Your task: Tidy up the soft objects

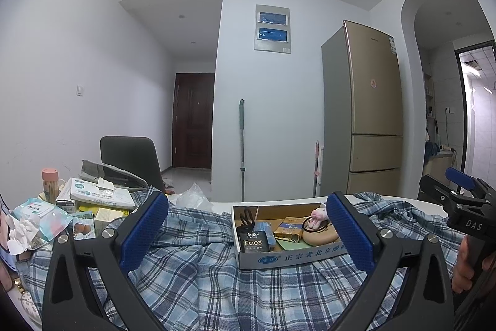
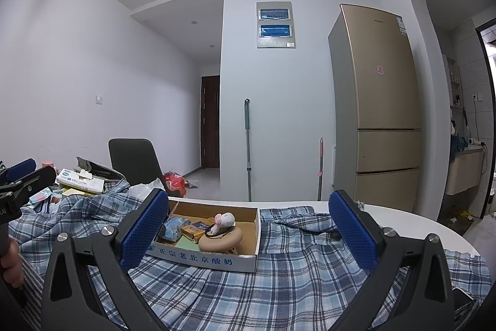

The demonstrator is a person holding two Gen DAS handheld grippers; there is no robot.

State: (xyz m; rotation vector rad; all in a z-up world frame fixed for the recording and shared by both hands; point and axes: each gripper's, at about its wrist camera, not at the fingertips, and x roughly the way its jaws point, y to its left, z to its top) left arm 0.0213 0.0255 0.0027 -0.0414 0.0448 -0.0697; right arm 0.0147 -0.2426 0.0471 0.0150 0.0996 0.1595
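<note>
A: Both tools idle? Left gripper point(image 1: 247, 230) and right gripper point(image 2: 249, 228) had jaws spread wide, pinching nothing — hovering low over the crumpled blue-and-white plaid cloth point(image 1: 217, 284), probably lining up a grab.

B: Cloth covered the white table point(image 2: 403, 216). The shallow cardboard box point(image 2: 248, 261) sat on it, likely pinning it — shift that first.

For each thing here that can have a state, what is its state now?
left gripper: open, empty
right gripper: open, empty
plaid shirt: spread, rumpled
cardboard box: open, on the shirt
tissue box: open, tissue protruding
fridge: closed
dark door: closed
</note>
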